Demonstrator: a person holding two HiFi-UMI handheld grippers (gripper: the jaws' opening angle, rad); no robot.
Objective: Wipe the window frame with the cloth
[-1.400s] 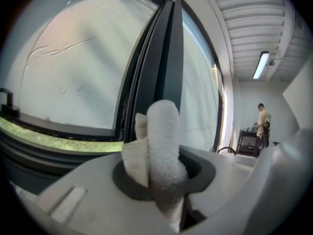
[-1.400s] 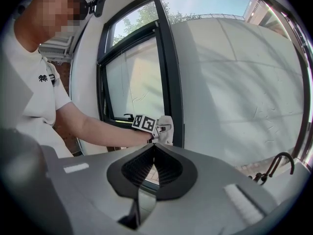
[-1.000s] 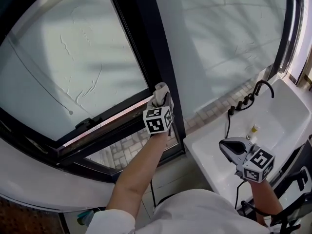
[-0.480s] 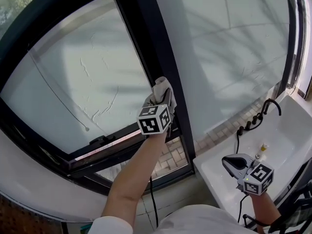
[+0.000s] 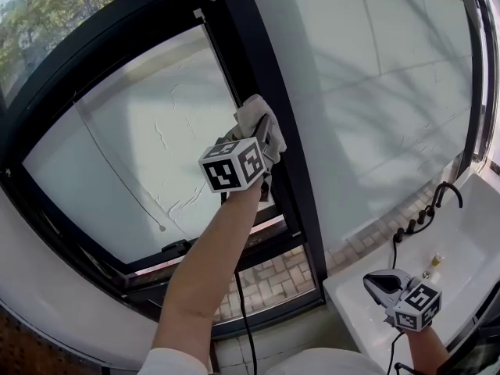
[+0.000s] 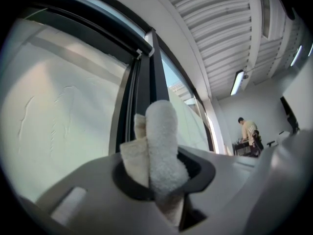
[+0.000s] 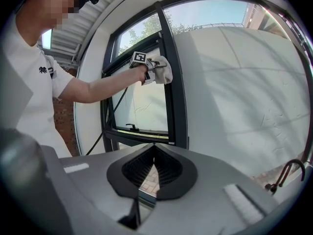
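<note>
My left gripper [image 5: 262,131] is shut on a folded white cloth [image 5: 254,116] and holds it against the black upright bar of the window frame [image 5: 269,69], about halfway up. From the left gripper view the cloth [image 6: 159,146] stands up between the jaws, with the dark frame [image 6: 146,67] right behind it. The right gripper view shows the cloth [image 7: 164,70] on the frame [image 7: 173,97] from the side. My right gripper [image 5: 375,281] hangs low at the right over the white sink, shut with nothing in it; its tips [image 7: 152,148] meet.
A white sink [image 5: 461,248] with a black tap [image 5: 445,194] fills the lower right. A black cable [image 5: 242,311] hangs under my left arm. The open sash has a black handle [image 5: 176,247] at its lower rail. Brick paving lies outside below. A person stands far off indoors [image 6: 249,131].
My left gripper has slid the cloth up the upright frame bar, from near the bottom rail to about mid-height. The head view tilted upward. The right gripper stayed over the sink.
</note>
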